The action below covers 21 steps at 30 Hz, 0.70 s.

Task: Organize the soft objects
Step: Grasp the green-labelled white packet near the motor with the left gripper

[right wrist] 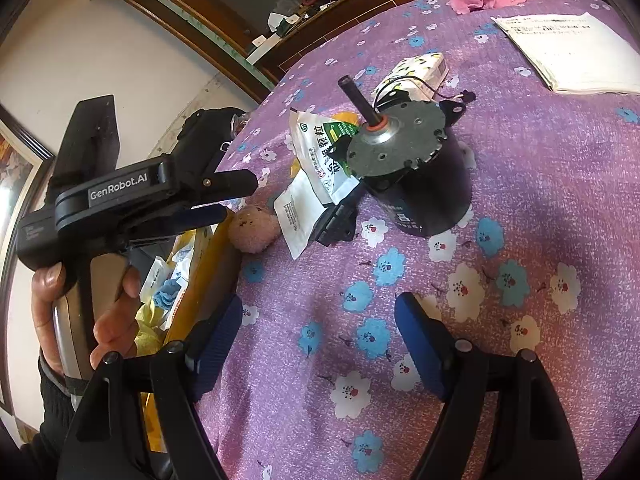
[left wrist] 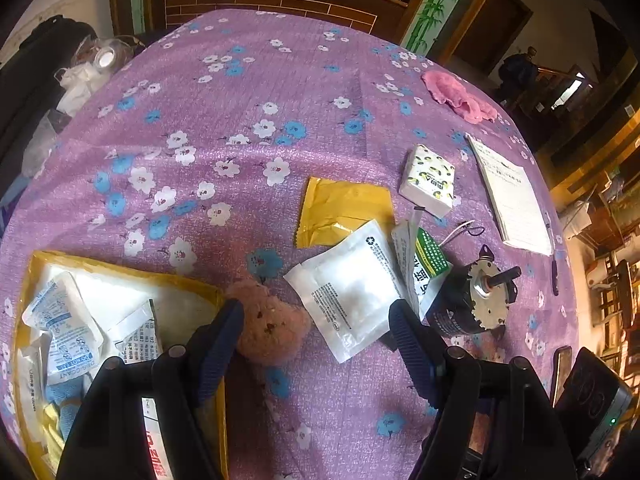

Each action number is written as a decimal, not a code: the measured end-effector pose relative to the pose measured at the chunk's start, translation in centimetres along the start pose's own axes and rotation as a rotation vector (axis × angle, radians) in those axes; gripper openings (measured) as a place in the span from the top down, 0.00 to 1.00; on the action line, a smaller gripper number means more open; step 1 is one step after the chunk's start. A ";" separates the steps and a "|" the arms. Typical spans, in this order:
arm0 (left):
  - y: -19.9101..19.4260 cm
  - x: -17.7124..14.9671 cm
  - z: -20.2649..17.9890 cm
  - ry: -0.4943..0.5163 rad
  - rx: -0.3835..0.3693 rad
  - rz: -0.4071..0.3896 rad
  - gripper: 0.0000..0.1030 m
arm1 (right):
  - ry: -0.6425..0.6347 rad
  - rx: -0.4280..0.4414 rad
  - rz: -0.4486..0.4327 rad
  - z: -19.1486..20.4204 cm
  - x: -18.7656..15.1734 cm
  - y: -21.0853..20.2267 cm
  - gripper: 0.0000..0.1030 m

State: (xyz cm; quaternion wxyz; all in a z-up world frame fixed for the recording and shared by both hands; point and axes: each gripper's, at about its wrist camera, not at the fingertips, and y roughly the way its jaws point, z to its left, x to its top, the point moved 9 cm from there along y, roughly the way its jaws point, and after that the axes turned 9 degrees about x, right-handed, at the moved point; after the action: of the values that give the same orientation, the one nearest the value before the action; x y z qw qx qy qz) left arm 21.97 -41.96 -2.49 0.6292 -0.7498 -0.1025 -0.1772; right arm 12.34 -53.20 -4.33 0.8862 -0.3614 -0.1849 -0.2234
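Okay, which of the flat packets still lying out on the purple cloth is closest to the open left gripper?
The plain white pouch, lying beside the pink plush bear and reaching the left gripper's fingers. The yellow packet and green-and-white sachet lie farther back.

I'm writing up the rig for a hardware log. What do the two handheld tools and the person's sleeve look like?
Both tools are black plastic with dark blue ribbed finger pads. The left tool, seen from the right wrist view, carries white "GenRobot.AI" lettering on its side above a silver-grey handle. The hand on it emerges from a dark sleeve. The right tool shows round rivets at its finger joints.
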 end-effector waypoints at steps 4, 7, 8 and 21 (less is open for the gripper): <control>0.1 0.2 0.3 -0.005 -0.003 0.005 0.24 | 0.001 0.003 -0.004 0.0 0.0 -0.1 0.24; 0.2 0.6 0.4 -0.008 -0.006 0.006 0.24 | 0.004 0.001 -0.004 -0.1 0.0 -0.1 0.24; 0.3 0.7 0.4 -0.009 -0.004 0.006 0.24 | 0.004 0.001 -0.004 -0.2 0.0 -0.1 0.24; 3.6 3.9 -0.6 -0.061 -0.042 0.069 0.24 | 0.012 0.006 -0.002 -0.3 0.0 0.0 0.24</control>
State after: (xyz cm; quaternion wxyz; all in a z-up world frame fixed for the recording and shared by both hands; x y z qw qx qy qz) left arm 26.84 -43.52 -4.08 0.6158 -0.7708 -0.0920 -0.1347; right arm 12.40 -53.42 -4.51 0.8881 -0.3572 -0.1808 -0.2257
